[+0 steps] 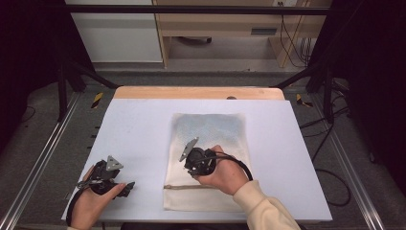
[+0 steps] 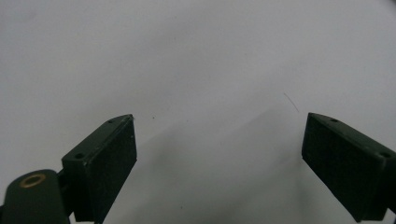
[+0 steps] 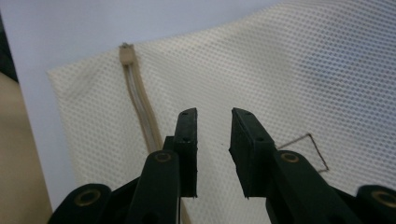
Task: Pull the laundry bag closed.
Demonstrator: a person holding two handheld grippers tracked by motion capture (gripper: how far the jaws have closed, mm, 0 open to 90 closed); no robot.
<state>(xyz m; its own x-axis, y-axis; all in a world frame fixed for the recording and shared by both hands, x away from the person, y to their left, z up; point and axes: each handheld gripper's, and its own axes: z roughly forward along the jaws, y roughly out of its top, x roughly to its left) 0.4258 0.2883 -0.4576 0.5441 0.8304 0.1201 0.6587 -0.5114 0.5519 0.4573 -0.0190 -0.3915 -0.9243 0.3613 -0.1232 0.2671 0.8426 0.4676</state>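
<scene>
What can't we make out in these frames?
- Mesh bag contents: high view, weave too blurred to see through.
- Zipper lower end: right gripper view, hidden behind the right gripper.
- Left gripper jaw tips: high view, covered by the left hand.

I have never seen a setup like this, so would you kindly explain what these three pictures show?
A person sits at a table covered in white, holding a hand-operated two-jaw gripper in each hand. The high view looks down from above. The other two pictures come from cameras riding on the grippers, looking along their black jaws. A cream mesh laundry bag with a zipper lies flat on the table. The right gripper hovers over the bag, jaws nearly closed with a narrow gap and nothing between them. The left gripper rests aside, jaws wide open over bare table. Nothing is held.
</scene>
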